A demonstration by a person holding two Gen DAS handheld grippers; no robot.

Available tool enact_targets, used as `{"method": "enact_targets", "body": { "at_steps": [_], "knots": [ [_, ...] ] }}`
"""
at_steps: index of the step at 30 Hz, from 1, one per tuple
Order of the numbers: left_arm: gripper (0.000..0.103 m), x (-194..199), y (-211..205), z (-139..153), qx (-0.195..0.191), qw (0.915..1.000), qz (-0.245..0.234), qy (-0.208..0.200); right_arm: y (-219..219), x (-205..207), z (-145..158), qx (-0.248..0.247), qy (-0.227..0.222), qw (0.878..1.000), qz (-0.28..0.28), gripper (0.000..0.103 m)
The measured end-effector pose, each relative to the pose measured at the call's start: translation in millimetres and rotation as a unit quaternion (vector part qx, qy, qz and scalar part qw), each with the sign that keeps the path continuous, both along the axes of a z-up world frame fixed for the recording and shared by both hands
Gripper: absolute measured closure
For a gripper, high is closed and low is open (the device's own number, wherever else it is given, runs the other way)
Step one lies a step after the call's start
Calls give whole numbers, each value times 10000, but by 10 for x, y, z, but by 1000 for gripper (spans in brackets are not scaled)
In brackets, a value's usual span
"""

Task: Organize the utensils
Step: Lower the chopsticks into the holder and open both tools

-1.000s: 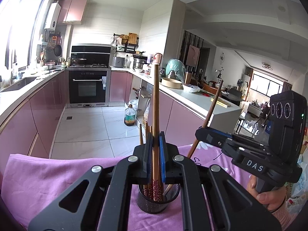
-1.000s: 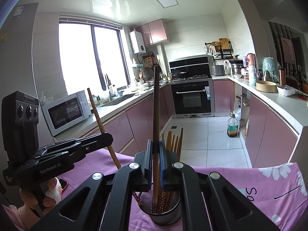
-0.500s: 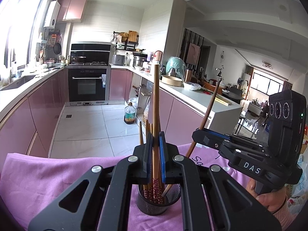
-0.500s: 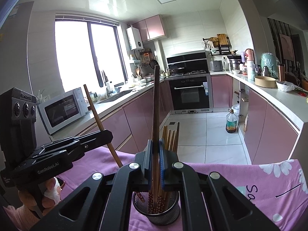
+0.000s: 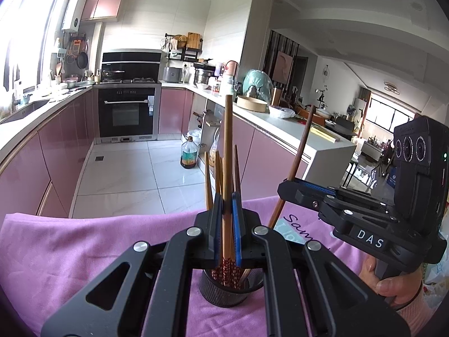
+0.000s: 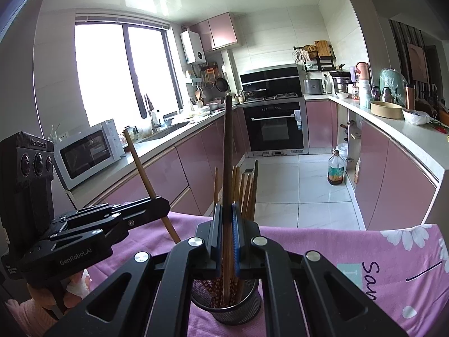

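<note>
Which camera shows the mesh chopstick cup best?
The right wrist view: the mesh cup shows its rim and open mouth below the right claw. In the left wrist view the cup is darker and the left claw hides its rim.

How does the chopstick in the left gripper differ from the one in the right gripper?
The left gripper holds a lighter, orange-brown chopstick; the right gripper holds a darker brown chopstick. No other difference is plain. Both chopsticks are clamped by shut jaws, stand near upright, and reach down into the black mesh holder on the purple cloth.
</note>
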State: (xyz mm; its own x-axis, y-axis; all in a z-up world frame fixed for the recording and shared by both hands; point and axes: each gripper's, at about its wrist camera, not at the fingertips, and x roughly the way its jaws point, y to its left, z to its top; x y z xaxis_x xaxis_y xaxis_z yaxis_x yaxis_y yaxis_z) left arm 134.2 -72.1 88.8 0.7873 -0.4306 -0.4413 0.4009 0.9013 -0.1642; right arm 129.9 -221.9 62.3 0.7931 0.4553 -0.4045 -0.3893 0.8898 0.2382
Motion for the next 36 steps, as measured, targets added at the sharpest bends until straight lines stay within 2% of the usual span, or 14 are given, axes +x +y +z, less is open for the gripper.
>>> {"method": "enact_targets", "body": {
  "at_steps": [18, 36],
  "knots": [
    [95, 250, -13, -256, 263, 9980, -219, 530, 86, 196, -267, -201, 384, 9990, 65, 98],
    [95, 670, -127, -601, 336, 9943, -67, 1008, 128, 343, -433, -264, 633, 9976, 38, 96]
  ]
}}
